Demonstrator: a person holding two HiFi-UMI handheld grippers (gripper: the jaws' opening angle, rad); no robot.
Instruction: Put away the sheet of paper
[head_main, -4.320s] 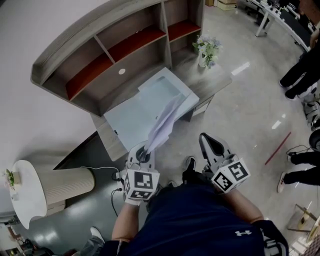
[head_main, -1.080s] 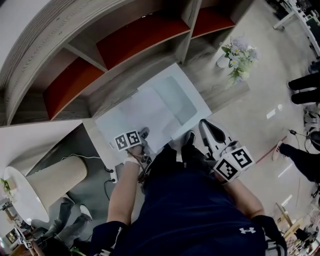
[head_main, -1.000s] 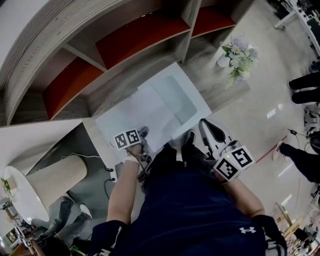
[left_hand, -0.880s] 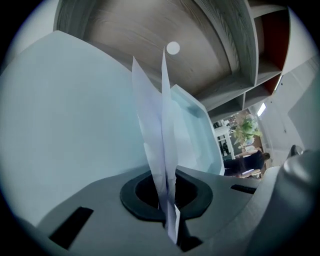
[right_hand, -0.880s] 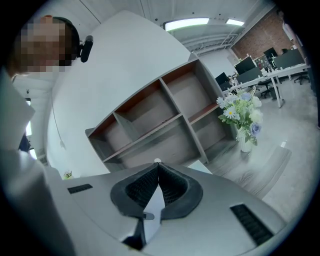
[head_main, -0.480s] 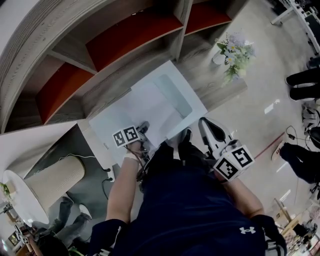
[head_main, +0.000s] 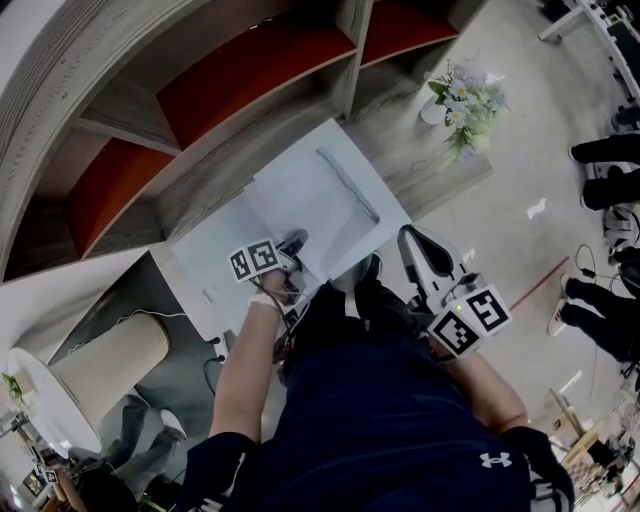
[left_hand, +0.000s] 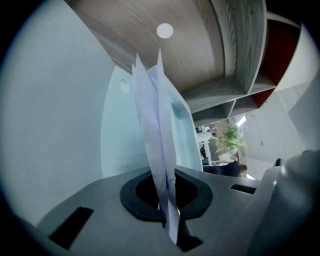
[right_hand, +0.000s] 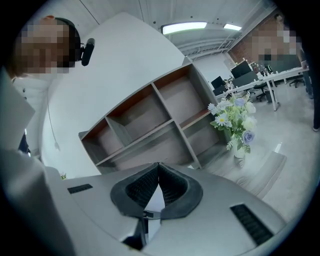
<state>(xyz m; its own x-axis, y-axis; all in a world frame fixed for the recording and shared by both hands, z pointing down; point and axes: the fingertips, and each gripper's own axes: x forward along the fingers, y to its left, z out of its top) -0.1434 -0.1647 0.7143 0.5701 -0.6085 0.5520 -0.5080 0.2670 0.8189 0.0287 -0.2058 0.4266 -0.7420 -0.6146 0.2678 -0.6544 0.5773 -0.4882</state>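
The white sheet of paper (head_main: 296, 196) lies over the pale blue tray (head_main: 372, 207) on the wooden desk (head_main: 420, 160). My left gripper (head_main: 292, 243) is at the tray's near edge, shut on the sheet's near edge. In the left gripper view the paper (left_hand: 154, 125) rises edge-on from between the shut jaws of the left gripper (left_hand: 167, 222), with the tray (left_hand: 112, 135) behind it. My right gripper (head_main: 413, 246) hangs off the desk's front edge by the person's body. It is shut and holds nothing; in its own view the right gripper (right_hand: 159, 166) points at the shelf unit (right_hand: 150, 125).
The curved shelf unit (head_main: 200, 90) with red-backed compartments stands behind the desk. A vase of flowers (head_main: 455, 92) is at the desk's right end. A beige cylinder (head_main: 108, 368) stands on the floor at the left. People's legs (head_main: 605, 160) show at the right edge.
Over four seconds the paper came down from hanging upright to lying flat over the tray. In the last second the left gripper stayed at the tray's near edge; only the view shifted slightly.
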